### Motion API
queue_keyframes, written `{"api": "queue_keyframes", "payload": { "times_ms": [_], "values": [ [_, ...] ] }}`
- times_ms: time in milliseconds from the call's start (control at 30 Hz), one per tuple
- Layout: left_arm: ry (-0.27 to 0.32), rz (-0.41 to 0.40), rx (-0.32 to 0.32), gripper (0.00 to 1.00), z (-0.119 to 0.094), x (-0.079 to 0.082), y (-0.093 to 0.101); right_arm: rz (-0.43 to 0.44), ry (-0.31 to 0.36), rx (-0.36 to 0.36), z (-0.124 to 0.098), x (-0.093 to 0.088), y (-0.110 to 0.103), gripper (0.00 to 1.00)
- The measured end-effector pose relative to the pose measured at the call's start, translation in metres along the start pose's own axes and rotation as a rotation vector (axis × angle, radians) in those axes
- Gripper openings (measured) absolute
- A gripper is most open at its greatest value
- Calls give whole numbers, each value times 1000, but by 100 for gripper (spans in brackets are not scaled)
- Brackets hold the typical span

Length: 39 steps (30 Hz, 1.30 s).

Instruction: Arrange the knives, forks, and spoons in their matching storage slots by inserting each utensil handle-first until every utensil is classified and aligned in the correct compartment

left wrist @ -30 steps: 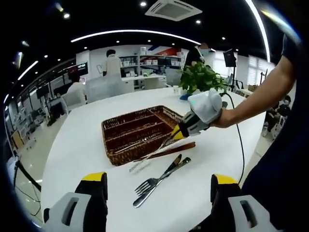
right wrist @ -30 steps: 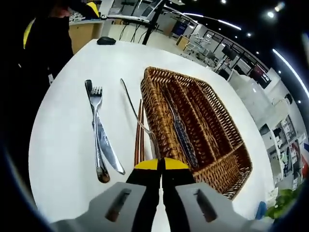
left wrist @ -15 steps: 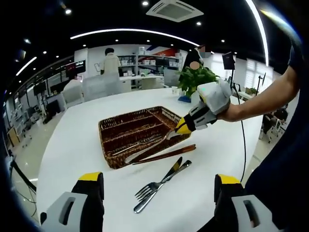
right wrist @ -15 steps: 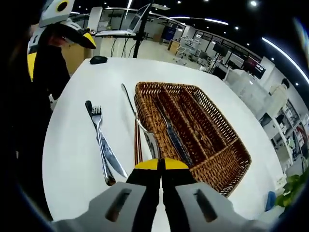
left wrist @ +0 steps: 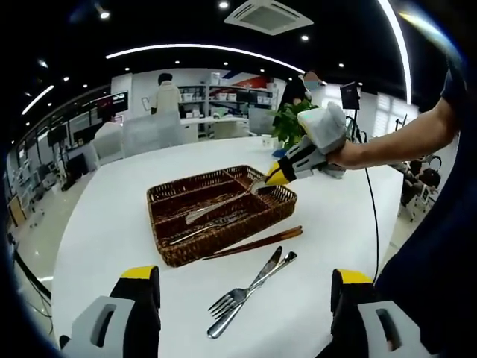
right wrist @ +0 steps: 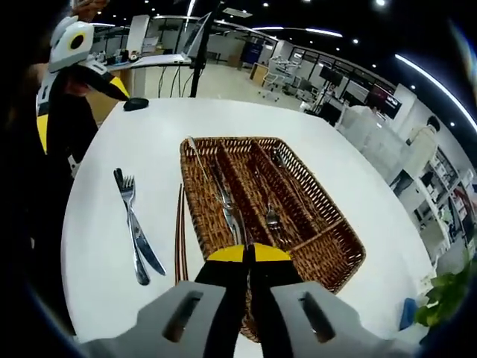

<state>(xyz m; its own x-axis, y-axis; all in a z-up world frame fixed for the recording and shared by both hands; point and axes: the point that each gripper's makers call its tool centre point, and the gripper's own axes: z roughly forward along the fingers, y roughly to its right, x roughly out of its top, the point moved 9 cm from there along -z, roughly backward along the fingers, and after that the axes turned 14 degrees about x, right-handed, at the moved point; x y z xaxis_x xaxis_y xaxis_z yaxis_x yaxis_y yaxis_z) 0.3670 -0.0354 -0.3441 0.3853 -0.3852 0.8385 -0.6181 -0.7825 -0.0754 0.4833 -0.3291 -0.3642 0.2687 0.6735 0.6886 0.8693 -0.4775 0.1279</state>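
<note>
Spoon (right wrist: pixel 223 200) | clamped in right claw (right wrist: pixel 249 255), over basket (right wrist: pixel 328 253) | left claw (left wrist: pixel 242 277) agape

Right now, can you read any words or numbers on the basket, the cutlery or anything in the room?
None can be read.
The brown wicker basket, the silver fork and the white round table carry no print.
The wall screens far behind are too small and blurred to read.

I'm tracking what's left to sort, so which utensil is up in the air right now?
The spoon clamped in the right tool, held over the basket; the fork and knife lie crossed on the table.
</note>
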Motion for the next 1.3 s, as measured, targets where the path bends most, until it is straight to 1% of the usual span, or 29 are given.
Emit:
{"api": "queue_keyframes", "payload": {
  "times_ms": [233,400,533,600,800,1000,1100,1300],
  "values": [
    [-6,5,11,100,0,3,-2,23,-13,-20,1,2,41,0],
    [6,-3,33,100,-5,6,-3,39,-35,-23,7,4,68,0],
    [15,3,41,100,-8,7,-5,49,-51,-27,13,6,83,0],
    [9,3,47,100,-9,6,-6,58,-66,-28,17,7,90,0],
    [10,-14,68,100,-14,3,-9,76,-98,-32,30,8,105,0],
    [-3,-17,73,100,-16,-3,-11,112,-111,-32,43,11,117,0],
    [-11,-17,75,100,-17,-5,-12,93,-123,-23,50,16,120,0],
    [-14,-30,80,100,-17,-6,-17,64,-81,9,54,31,116,0]
  ]
}}
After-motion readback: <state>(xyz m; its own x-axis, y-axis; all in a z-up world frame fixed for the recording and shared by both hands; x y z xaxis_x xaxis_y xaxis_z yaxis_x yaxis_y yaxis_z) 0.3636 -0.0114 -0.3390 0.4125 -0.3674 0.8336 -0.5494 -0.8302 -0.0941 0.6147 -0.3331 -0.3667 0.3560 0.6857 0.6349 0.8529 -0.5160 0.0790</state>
